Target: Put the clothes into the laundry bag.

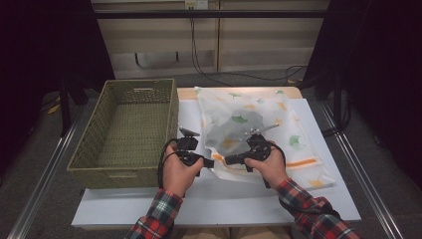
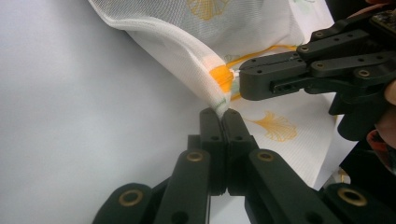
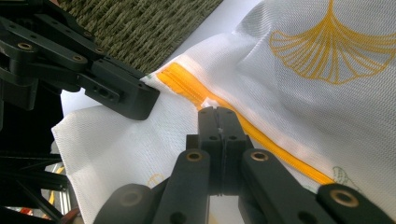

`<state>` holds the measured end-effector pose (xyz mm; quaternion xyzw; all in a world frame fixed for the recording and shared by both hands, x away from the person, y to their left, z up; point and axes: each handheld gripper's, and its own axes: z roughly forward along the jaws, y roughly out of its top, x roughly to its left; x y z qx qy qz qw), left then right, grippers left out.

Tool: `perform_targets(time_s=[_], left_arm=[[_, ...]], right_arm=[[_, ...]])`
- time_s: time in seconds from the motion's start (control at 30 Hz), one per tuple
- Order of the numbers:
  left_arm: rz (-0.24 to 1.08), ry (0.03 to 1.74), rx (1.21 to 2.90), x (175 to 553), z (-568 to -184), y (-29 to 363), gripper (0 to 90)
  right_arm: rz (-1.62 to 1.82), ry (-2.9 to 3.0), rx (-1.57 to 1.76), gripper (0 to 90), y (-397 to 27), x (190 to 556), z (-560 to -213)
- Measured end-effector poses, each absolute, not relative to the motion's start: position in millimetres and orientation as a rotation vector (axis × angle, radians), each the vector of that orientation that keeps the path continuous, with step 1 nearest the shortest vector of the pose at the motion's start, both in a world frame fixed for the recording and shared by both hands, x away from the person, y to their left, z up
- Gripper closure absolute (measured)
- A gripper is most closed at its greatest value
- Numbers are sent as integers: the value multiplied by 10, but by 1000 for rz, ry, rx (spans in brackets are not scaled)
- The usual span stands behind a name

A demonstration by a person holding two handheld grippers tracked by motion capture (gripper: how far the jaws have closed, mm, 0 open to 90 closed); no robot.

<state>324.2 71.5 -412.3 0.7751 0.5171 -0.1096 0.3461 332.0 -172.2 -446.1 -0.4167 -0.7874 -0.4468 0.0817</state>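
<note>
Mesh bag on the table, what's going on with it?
A person is working a white mesh bag with an orange zipper, one hand-held gripper per hand. The left hand-held gripper is shut on the bag's corner beside the zipper end. The right hand-held gripper is shut at the zipper, apparently on its pull. Something grey lies inside the bag. A woven basket sits beside it on the left, with nothing visible in it. It looks like the zipper is about to be worked.

I'm sitting at a white table [image 1: 224, 204]; grey floor [image 1: 45, 149] is spreading around it, pale cabinets [image 1: 209, 40] standing at twelve o'clock, cables [image 1: 199, 59] hanging down.
</note>
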Motion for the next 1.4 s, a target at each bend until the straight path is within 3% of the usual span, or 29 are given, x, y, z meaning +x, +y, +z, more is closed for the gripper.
perform_targets(time_s=[1.4], left_arm=[[-276, 1337, 1964, 3313, -4064, 807, 893]], right_arm=[[-1334, -2347, -1323, 900, -1984, 3304, -4444]])
